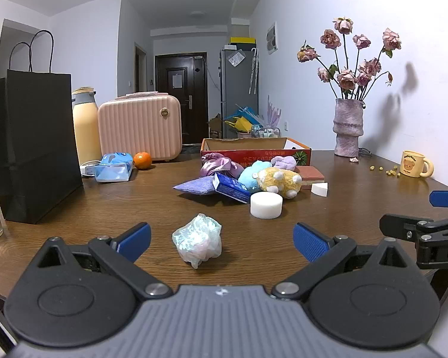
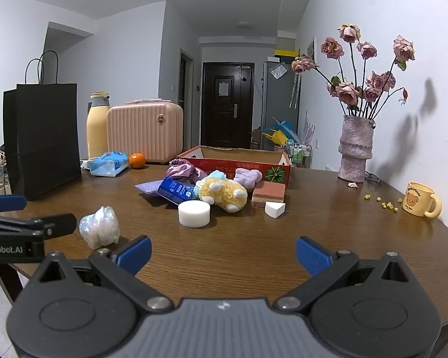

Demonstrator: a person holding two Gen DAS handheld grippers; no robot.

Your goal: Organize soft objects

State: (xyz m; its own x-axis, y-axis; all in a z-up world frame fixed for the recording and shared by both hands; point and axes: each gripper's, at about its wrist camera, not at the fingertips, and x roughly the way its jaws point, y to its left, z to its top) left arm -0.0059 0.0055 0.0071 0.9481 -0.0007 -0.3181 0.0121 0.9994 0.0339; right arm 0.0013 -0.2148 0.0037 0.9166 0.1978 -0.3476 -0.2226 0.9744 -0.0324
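A crumpled pale plastic-wrapped bundle (image 1: 197,242) lies on the wooden table (image 1: 119,205) between the fingers of my open left gripper (image 1: 222,240), not touched. It also shows in the right wrist view (image 2: 100,226), left of my open, empty right gripper (image 2: 223,255). Farther back is a pile: a yellow plush (image 1: 279,181), a blue plush (image 1: 254,173), purple satin cloth (image 1: 218,164), a purple pad (image 1: 195,185), a blue carton (image 1: 231,190), a white foam disc (image 1: 266,205), a sponge block (image 1: 310,174) and a white wedge (image 1: 319,188). An open cardboard box (image 1: 255,149) stands behind the pile.
A black paper bag (image 1: 33,146), a yellow flask (image 1: 85,125), a pink case (image 1: 140,125), a tissue pack (image 1: 115,168) and an orange (image 1: 142,160) stand at the left. A vase of dried roses (image 1: 348,128) and a yellow mug (image 1: 415,164) stand at the right.
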